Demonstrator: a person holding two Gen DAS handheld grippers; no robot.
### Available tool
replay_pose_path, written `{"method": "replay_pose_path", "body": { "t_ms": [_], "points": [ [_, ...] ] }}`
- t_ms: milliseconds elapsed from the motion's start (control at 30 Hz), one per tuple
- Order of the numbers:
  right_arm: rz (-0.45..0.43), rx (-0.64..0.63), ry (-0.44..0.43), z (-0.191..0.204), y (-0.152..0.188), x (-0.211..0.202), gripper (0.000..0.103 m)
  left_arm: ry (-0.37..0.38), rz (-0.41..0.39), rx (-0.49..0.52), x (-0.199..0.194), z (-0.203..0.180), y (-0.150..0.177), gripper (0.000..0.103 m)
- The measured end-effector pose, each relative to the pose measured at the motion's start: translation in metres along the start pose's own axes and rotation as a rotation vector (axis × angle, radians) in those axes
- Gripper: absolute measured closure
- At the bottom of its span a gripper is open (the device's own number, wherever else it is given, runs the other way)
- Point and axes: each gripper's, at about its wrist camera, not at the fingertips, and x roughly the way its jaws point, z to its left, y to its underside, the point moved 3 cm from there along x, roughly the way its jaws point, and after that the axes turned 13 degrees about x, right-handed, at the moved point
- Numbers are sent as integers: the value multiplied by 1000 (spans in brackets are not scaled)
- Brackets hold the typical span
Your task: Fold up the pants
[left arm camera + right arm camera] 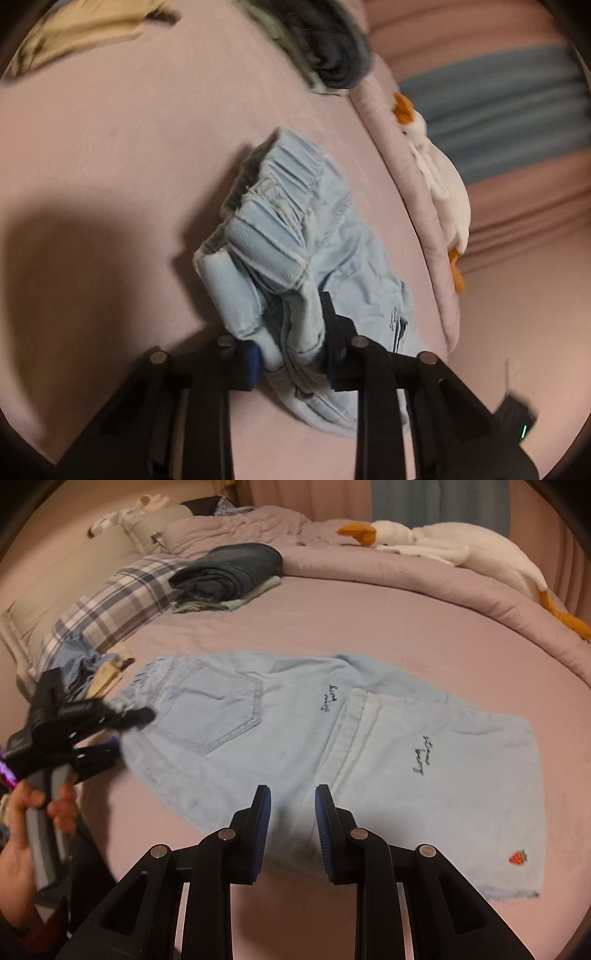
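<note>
Pants [332,746] lie flat on the pink bed [332,627], folded over at the right. Left gripper [291,354] is clamped on the bunched waistband at their left end. Right gripper [291,823] hovers over the near edge, jaws apart. Only the right view shows the strawberry patch [518,857] and the hand [22,834]. Left view is motion-blurred.

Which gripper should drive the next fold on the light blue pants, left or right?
Left, probably. The left gripper is already clamped on the bunched waistband of the pants, so it can carry that end over. The right gripper hangs open above the leg edge, gripping nothing.
</note>
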Motion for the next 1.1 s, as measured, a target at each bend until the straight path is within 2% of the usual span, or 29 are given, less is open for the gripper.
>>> {"method": "replay_pose_path", "body": {
  "t_ms": [100,200,367,533,667,900,1100],
  "points": [
    [36,46,-18,-4,-16,20,79,-11,-52,158,-8,-23,-5,81],
    [66,128,-48,-11,-36,44,79,-13,-81,258,-11,-35,-7,81],
    [57,223,-30,-19,-77,76,81,-3,-67,283,-6,-29,-4,81],
    [84,184,62,-15,-95,104,81,6,-40,270,0,-15,-2,81],
    [91,133,97,-2,-78,100,81,12,-36,272,2,-19,-2,81],
    [137,71,109,16,-11,59,81,6,-44,317,-4,-31,-3,81],
    [174,35,116,25,42,25,81,36,-73,383,-10,-57,-6,81]
  ]
}}
